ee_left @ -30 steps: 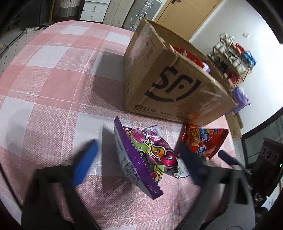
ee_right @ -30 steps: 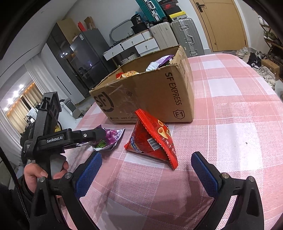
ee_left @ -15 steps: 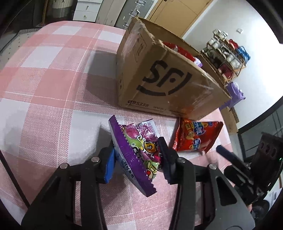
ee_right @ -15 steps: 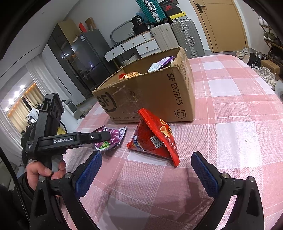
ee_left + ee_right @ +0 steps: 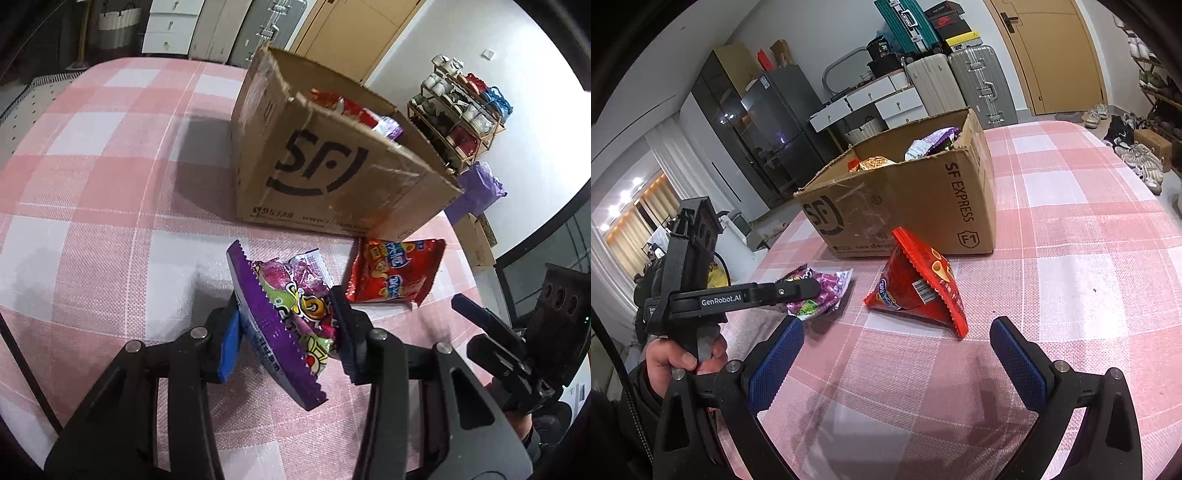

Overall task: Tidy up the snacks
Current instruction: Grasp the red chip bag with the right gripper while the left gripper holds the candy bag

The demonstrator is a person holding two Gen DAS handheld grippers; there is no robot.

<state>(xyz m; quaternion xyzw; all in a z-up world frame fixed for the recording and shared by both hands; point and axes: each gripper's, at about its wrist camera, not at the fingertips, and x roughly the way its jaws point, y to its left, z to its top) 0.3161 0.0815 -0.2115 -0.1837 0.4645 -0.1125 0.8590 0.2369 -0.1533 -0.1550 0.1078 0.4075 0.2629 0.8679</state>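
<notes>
Purple and crinkled, the purple snack bag (image 5: 291,317) sits clamped between the pads of your left gripper (image 5: 286,332), whose jaws have just closed on it; the bag stands on edge over the pink checked table (image 5: 110,221), near the edge closest to you. Your right gripper (image 5: 897,354) hangs with its jaws spread wide and nothing between them. Just beyond its fingertips lies the red snack bag (image 5: 919,288), resting on the cloth. Behind both bags stands the cardboard box (image 5: 908,206), open-topped, with more packets showing inside. Your left hand (image 5: 683,358) grips the handle.
</notes>
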